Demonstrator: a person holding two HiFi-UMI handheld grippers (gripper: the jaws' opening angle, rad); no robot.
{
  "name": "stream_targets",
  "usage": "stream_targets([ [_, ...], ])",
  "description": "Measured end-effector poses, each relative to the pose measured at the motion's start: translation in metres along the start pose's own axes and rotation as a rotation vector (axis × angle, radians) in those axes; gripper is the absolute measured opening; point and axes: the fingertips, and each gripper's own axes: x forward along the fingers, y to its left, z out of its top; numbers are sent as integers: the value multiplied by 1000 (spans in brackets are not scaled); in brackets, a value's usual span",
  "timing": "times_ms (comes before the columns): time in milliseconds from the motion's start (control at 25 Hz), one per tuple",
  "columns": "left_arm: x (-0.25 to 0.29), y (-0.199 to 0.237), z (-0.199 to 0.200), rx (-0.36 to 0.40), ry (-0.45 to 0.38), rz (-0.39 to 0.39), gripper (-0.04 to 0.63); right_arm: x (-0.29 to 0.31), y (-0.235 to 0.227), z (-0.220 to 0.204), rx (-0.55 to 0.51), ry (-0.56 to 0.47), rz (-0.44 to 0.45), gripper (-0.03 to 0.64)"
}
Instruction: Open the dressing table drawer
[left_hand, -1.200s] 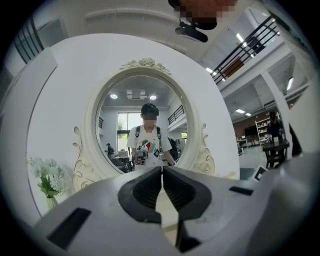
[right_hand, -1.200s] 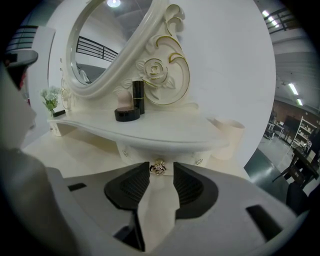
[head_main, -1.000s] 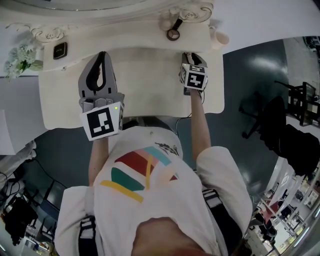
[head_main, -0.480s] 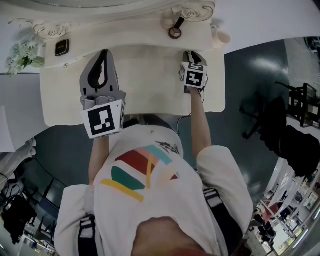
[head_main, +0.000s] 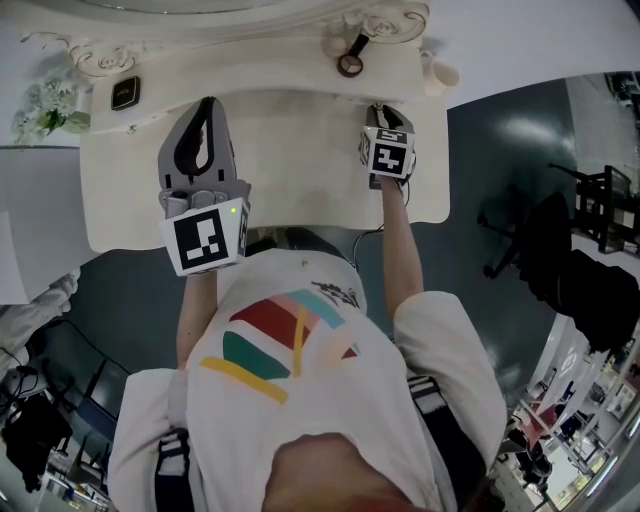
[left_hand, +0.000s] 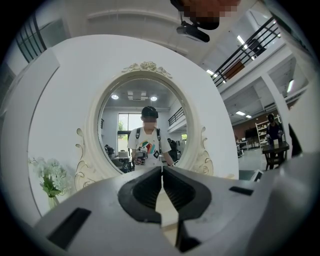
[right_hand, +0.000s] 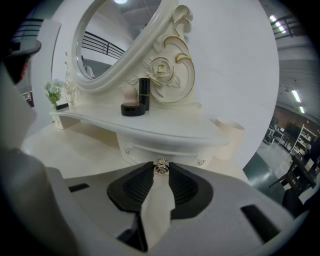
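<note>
The cream dressing table (head_main: 290, 190) carries a small drawer (right_hand: 165, 150) under its raised shelf. The drawer's little gold knob (right_hand: 161, 167) sits between my right gripper's (right_hand: 161, 171) dark fingertips, and the pads press on it from both sides. In the head view the right gripper (head_main: 385, 110) points at the table's back right, with its marker cube near me. My left gripper (head_main: 206, 103) hovers level over the left of the tabletop. In the left gripper view its (left_hand: 162, 171) tips meet with nothing between them.
An oval mirror (left_hand: 145, 125) rises behind the shelf. On the shelf stand a black compact (right_hand: 132, 109), a lipstick tube (right_hand: 144, 93), white flowers (head_main: 40, 100) and a small dark box (head_main: 124, 93). A cream cup (right_hand: 229, 137) sits at the right end. A dark chair (head_main: 540, 240) stands to the right.
Both grippers stay where they were over the table; only the head view has shifted slightly.
</note>
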Motion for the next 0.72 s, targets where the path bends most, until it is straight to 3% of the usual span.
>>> stream_targets([
  [720,-10,3,2,-2,-9,0,9,-9,4,-12,-7,11,-4,86],
])
